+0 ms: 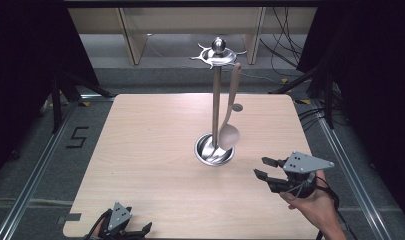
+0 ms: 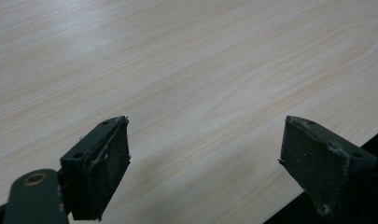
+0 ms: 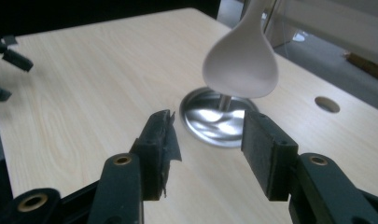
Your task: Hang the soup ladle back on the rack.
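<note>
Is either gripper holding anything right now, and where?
Nothing is held. The left gripper and right gripper are both open; the spoon hangs on the stand.

The wooden table is bare across its left half and near edge; passage there is unobstructed; the left gripper, jaws wide apart, sits at the near-left edge with open tabletop ahead of it. The sole obstacle is the utensil stand at centre-right; its round steel base occupies the surface, its upright pole rises above, and its hook crown overhangs. A wooden spoon hangs beside the pole, its bowl suspended just above the base; the right gripper, jaws parted, faces that base with clear table between. A small hole lies beyond the base.
</note>
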The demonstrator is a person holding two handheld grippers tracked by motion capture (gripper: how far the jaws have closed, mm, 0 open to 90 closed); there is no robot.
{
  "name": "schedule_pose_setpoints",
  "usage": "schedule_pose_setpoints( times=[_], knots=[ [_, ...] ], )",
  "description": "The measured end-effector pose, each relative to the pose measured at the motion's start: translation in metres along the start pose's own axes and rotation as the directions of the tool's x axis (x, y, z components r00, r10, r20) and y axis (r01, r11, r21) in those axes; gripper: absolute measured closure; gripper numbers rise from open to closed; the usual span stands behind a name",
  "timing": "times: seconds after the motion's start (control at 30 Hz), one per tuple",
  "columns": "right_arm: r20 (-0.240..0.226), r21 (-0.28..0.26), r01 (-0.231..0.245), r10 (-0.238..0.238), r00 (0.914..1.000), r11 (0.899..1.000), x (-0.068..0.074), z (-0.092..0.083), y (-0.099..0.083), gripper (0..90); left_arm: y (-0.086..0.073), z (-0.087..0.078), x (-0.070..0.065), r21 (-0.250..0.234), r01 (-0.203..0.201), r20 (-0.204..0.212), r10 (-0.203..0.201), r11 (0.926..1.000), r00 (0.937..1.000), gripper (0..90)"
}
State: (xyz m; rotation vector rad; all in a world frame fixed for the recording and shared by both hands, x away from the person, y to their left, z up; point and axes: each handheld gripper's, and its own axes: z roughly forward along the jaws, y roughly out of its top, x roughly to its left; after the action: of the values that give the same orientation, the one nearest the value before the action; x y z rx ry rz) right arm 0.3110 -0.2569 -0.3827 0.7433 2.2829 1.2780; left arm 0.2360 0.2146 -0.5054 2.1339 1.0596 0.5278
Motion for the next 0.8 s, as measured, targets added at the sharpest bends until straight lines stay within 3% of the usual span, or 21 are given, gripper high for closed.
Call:
schedule_pose_setpoints(
  times=[0.07,0.13,0.2,0.23,0.3,0.33,0.4,0.53,0.57,0.6,0.63,0.73,0.77,0.8],
  knots=[
    [-0.006,0.014,0.0,0.0,1.0,1.0,0.002,-0.001,-0.006,52.1,0.001,0.001,0.002,-0.009,-0.033,0.001,0.033,0.9994,0.9994,14.9],
    [-0.004,0.031,0.0,0.0,1.0,1.0,0.005,-0.002,-0.012,51.6,0.001,0.0,0.002,-0.002,-0.023,0.005,0.023,0.9997,0.9997,14.9],
    [-0.002,0.048,0.006,-0.006,1.0,0.999,0.007,-0.002,-0.018,51.1,0.0,-0.002,-0.001,0.015,0.009,0.017,-0.009,0.9999,0.9998,14.9],
    [-0.001,0.056,0.007,-0.007,1.0,0.998,0.008,-0.002,-0.021,51.0,-0.001,0.0,-0.004,-0.013,0.059,0.013,-0.059,0.9981,0.9982,14.9],
    [-0.003,0.065,0.006,-0.006,1.0,0.998,0.008,-0.002,-0.027,50.9,0.0,0.0,0.001,0.002,-0.014,0.008,0.014,0.9999,0.9999,14.9],
    [0.003,0.07,-0.001,0.001,1.0,0.998,0.009,-0.002,-0.03,50.8,0.0,0.001,0.0,-0.017,-0.005,0.009,0.005,0.9998,0.9999,14.9],
    [-0.006,0.082,-0.005,0.005,1.0,0.997,0.01,-0.001,-0.035,50.5,-0.001,-0.001,-0.001,0.017,0.022,0.02,-0.022,0.9996,0.9996,14.9],
    [-0.011,0.109,-0.025,0.027,0.9996,0.994,0.013,0.002,-0.046,48.5,0.0,-0.001,0.0,0.016,0.011,0.02,-0.011,0.9998,0.9997,14.9],
    [-0.016,0.118,-0.034,0.036,0.9992,0.992,0.014,0.003,-0.049,48.1,0.0,-0.002,-0.001,0.021,0.026,0.019,-0.026,0.9994,0.9995,14.9],
    [-0.022,0.119,-0.023,0.026,0.9994,0.993,0.014,0.005,-0.052,47.7,0.0,-0.001,0.001,0.02,-0.001,0.021,0.0,0.9998,0.9998,14.9],
    [-0.022,0.123,-0.028,0.031,0.9993,0.992,0.015,0.007,-0.056,47.5,-0.001,-0.001,-0.001,0.016,0.027,0.021,-0.028,0.9995,0.9994,14.9],
    [-0.016,0.133,-0.031,0.034,0.9993,0.991,0.015,0.01,-0.065,45.7,-0.001,-0.001,-0.001,0.011,0.031,0.016,-0.031,0.9994,0.9994,14.9],
    [-0.016,0.142,-0.04,0.042,0.999,0.989,0.016,0.011,-0.067,44.8,-0.001,0.0,-0.003,-0.001,0.065,0.022,-0.065,0.9979,0.9977,14.9],
    [-0.011,0.142,-0.037,0.039,0.9992,0.989,0.016,0.012,-0.07,44.7,-0.001,0.0,-0.004,-0.005,0.073,0.014,-0.073,0.9973,0.9972,14.9]
  ],
)
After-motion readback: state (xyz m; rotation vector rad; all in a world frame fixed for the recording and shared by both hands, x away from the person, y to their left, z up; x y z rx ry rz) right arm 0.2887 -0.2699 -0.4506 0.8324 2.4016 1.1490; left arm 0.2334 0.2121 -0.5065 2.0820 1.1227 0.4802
